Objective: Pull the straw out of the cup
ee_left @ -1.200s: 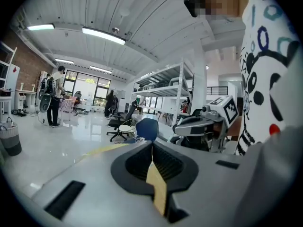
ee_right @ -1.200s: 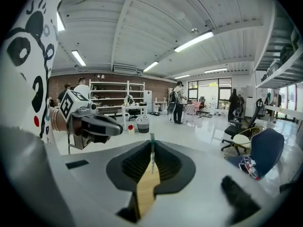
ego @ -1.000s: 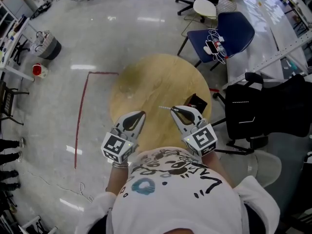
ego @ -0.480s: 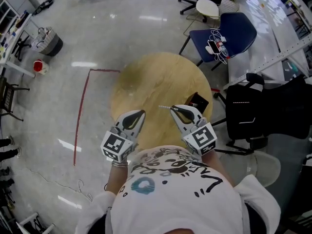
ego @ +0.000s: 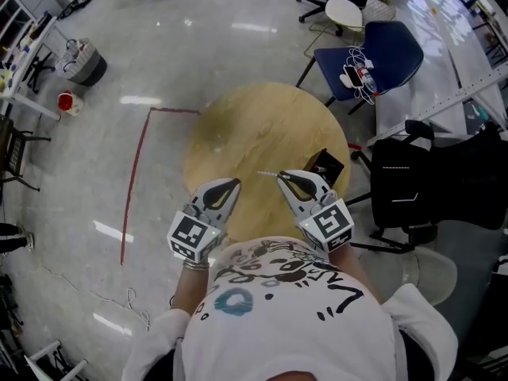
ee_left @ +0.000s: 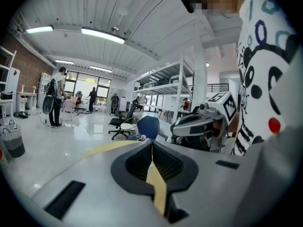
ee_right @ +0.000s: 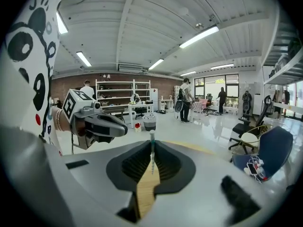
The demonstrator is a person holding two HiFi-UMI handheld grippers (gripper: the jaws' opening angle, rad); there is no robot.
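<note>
Head view: right gripper (ego: 282, 179) grips a thin clear straw (ego: 267, 175) above the round wooden table (ego: 254, 125); left gripper (ego: 231, 185) closed, empty. Nothing has moved; no cup visible, so extraction seems done.

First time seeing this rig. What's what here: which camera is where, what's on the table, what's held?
No robot: a person holds a two-jaw claw in each hand. The top-down picture comes from a head camera; the other two ride on the claws, looking along their jaws. The left claw is shut and empty. The right claw is shut on a thin straw that pokes past its tip. Both hover over the near edge of a round wooden table. A dark object sits at its right edge; I can't identify it. No cup is visible.
</note>
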